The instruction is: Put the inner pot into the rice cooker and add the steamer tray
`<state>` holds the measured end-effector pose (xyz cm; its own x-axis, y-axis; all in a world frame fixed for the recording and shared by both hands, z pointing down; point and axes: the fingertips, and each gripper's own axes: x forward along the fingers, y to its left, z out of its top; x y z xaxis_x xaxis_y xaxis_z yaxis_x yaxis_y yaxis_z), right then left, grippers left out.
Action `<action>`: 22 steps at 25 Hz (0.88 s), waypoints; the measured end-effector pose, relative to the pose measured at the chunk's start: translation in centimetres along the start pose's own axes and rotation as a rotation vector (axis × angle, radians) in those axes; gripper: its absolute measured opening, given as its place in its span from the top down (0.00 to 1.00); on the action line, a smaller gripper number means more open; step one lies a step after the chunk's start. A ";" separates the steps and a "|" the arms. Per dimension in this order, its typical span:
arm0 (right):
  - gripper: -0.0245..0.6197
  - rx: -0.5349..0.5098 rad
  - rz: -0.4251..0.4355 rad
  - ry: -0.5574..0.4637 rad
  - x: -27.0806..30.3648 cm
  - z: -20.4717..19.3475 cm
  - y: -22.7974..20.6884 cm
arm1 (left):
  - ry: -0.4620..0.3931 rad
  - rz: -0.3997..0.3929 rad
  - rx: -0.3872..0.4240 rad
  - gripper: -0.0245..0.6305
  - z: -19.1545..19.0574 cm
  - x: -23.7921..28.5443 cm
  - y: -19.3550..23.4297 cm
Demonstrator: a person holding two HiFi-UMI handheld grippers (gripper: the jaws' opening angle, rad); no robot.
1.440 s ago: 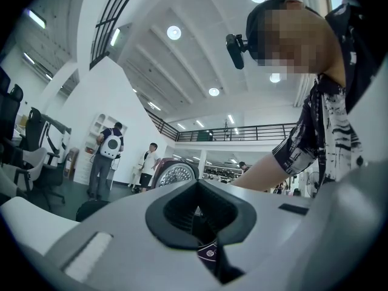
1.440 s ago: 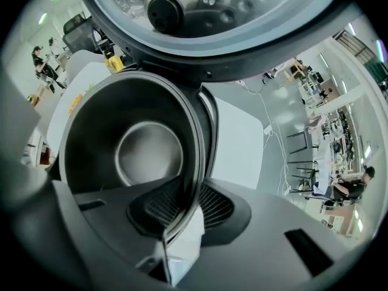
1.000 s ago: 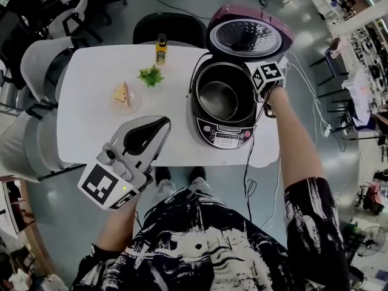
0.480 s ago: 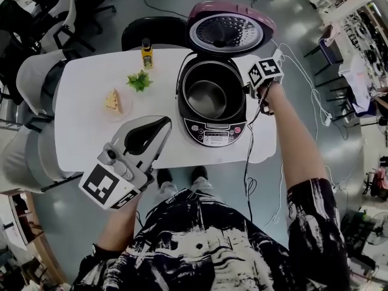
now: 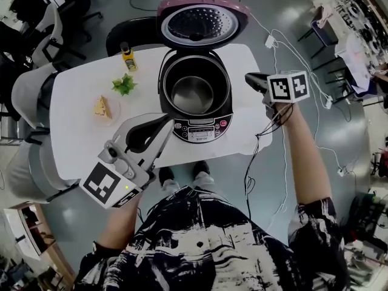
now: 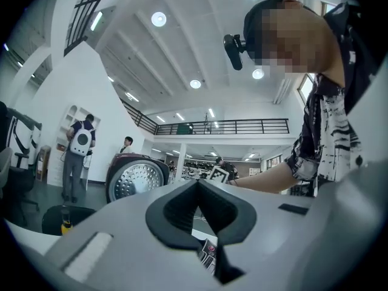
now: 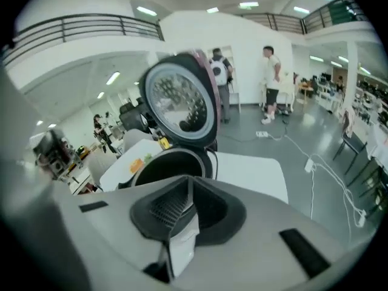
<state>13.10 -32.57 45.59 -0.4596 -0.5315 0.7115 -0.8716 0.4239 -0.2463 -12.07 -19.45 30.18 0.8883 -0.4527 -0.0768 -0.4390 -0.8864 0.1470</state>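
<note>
White counter (image 5: 73, 138) carries a pale wedge of food (image 5: 102, 107) at its left. A green leafy sprig (image 5: 123, 84) lies at 1 o'clock from the wedge. A yellow bottle (image 5: 127, 56) stands upright at 12 o'clock from the sprig, near the far edge.

At 7 o'clock from the rice cooker (image 5: 197, 129), the left tool (image 5: 165, 121) hangs over the counter's near edge and points toward the cooker's front panel. In the left gripper view its dark pads (image 6: 176, 208) meet at the tip, so the left tool (image 6: 197, 185) is closed with nothing gripped.

The rice cooker sits right of the counter's middle. Its purple lid (image 5: 202, 22) is swung open at 12 o'clock, perforated inner plate facing up. The inner pot (image 5: 193, 93) is seated inside the cooker, its steel bottom bare.

At 3 o'clock from the cooker, clear of its rim, the right tool (image 5: 250, 77) is held above the counter's right edge, with its marker cube (image 5: 289, 86) behind. The right gripper view looks down at the cooker's open mouth. The jaws of the right tool (image 7: 188, 183) have just been closing and now stand together with nothing between them.
</note>
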 end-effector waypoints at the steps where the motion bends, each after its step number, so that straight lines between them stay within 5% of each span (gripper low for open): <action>1: 0.93 -0.045 -0.003 -0.076 -1.6 -0.1 0.2 | 0.004 -0.011 0.002 0.96 -0.1 0.6 -0.3; 4: 0.93 -0.152 -0.087 -0.222 -5.9 -3.1 -1.0 | 0.023 -0.050 0.001 0.96 -0.4 2.6 -1.5; 7: 0.93 -0.137 -0.193 -0.215 -7.4 -9.5 -4.2 | 0.045 -0.084 0.005 0.96 -0.9 4.6 -2.7; 15: 0.82 0.214 -0.328 0.042 -5.2 -28.1 -13.2 | 0.106 -0.132 0.017 0.96 -2.6 8.5 -5.1; 22: 0.79 0.409 -0.338 0.155 -1.4 -34.3 -15.9 | 0.154 -0.145 0.022 0.96 -3.8 9.9 -6.1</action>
<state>33.48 -13.42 71.07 -0.1388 -0.4615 0.8762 -0.9756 -0.0881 -0.2010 -0.11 -18.17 32.23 0.9517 -0.3020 0.0561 -0.3067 -0.9438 0.1233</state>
